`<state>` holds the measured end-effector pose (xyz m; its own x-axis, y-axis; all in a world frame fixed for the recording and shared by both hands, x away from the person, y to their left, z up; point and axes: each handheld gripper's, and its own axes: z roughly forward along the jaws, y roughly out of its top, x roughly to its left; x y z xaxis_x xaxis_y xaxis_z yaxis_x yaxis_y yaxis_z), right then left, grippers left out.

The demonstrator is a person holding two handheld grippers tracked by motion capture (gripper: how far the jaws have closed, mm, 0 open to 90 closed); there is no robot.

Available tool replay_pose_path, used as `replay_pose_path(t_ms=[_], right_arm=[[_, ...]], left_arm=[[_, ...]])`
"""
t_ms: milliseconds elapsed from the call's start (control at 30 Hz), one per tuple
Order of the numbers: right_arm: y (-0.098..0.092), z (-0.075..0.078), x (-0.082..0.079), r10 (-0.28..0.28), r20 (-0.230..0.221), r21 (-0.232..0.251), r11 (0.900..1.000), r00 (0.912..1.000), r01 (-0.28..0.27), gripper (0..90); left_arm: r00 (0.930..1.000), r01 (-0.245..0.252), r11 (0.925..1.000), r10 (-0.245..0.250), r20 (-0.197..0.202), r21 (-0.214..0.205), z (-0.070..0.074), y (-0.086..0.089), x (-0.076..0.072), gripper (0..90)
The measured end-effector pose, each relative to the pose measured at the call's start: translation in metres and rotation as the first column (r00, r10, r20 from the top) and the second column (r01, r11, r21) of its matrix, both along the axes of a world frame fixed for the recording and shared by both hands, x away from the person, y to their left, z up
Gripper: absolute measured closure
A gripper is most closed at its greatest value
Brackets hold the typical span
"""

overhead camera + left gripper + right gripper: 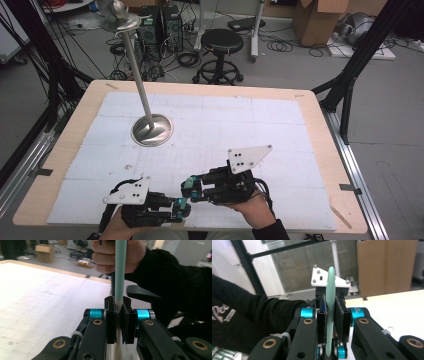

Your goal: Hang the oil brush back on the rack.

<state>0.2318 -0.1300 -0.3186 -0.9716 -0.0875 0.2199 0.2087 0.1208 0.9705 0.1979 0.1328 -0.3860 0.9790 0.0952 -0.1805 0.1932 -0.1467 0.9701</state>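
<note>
Both grippers clench one slim, flat, mint-green stick: left gripper near its pale end, right gripper midway; the high view hides its colour.

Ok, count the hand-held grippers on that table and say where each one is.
2. The left hand-held gripper is at the near edge, left of centre; the right hand-held gripper is just right of it, both by a thin green strip.

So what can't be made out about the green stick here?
- High view: the green stick is a tiny sliver between the left gripper and right gripper; its shape is unreadable.
- Left gripper view: the stick is cut off by the top edge, and its lower end is blurred.
- Right gripper view: the stick is seen edge-on, its lower end hidden in the gripper.
</note>
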Motion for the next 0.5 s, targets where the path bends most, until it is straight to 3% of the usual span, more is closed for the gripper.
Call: replay_pose_path(t_ms=[33, 67, 100, 167, 200, 233, 267, 333, 433, 467, 500], right_arm=[[-0.001, 0.001, -0.002, -0.063, -0.008, 0.017, 0.9979, 0.998, 0.063, 53.2], [-0.001, 0.001, -0.002, -0.063, -0.008, 0.017, 0.9979, 0.998, 0.063, 53.2], [-0.001, 0.001, -0.003, -0.117, -0.012, 0.022, 0.9928, 0.993, 0.118, 44.0], [-0.004, 0.002, -0.004, -0.172, -0.031, 0.033, 0.9844, 0.9847, 0.173, 40.1], [-0.004, 0.003, -0.006, -0.222, -0.011, 0.031, 0.9746, 0.975, 0.222, 36.6], [-0.004, 0.003, -0.009, -0.303, 0.011, 0.026, 0.9526, 0.9528, 0.303, 33.4], [-0.004, 0.003, -0.009, -0.303, 0.011, 0.026, 0.9526, 0.9528, 0.303, 33.4], [-0.002, 0.004, -0.014, -0.406, 0.021, 0.011, 0.914, 0.9137, 0.406, 32.9], [0.003, 0.004, -0.018, -0.488, 0.052, 0.002, 0.8725, 0.8712, 0.489, 33.4], [0.005, 0.003, -0.019, -0.503, 0.061, -0.001, 0.8634, 0.8619, 0.504, 34.0], [0.008, 0.003, -0.021, -0.524, 0.075, -0.002, 0.8505, 0.8482, 0.526, 34.6]], left_arm=[[0.9998, -0.02, 0.9998, 0.02, 0.003, 0.001, 0.0, 0.001, 0.0, 84.1], [0.9991, -0.041, 0.9992, 0.041, 0.009, 0.003, 0.001, 0.002, 0.001, 84.1], [0.9979, -0.064, 0.9979, 0.064, 0.014, 0.002, 0.001, 0.003, 0.001, 84.1], [0.9911, -0.132, 0.9913, 0.132, 0.02, -0.002, 0.002, 0.006, 0.001, 84.1], [0.987, -0.159, 0.9873, 0.159, 0.025, 0.0, 0.003, 0.006, 0.001, 84.1], [0.9801, -0.197, 0.9805, 0.196, 0.03, 0.004, 0.003, 0.007, 0.001, 84.1], [0.9704, -0.239, 0.9709, 0.239, 0.039, 0.011, 0.003, 0.007, 0.001, 84.1], [0.949, -0.312, 0.9496, 0.311, 0.051, 0.025, 0.003, 0.007, 0.0, 84.1], [0.9213, -0.386, 0.922, 0.383, 0.068, 0.035, 0.002, 0.004, -0.002, 84.0], [0.9094, -0.412, 0.9102, 0.407, 0.087, 0.045, 0.002, 0.003, -0.003, 84.0], [0.9017, -0.427, 0.9024, 0.421, 0.098, 0.055, 0.002, 0.002, -0.004, 84.1]])
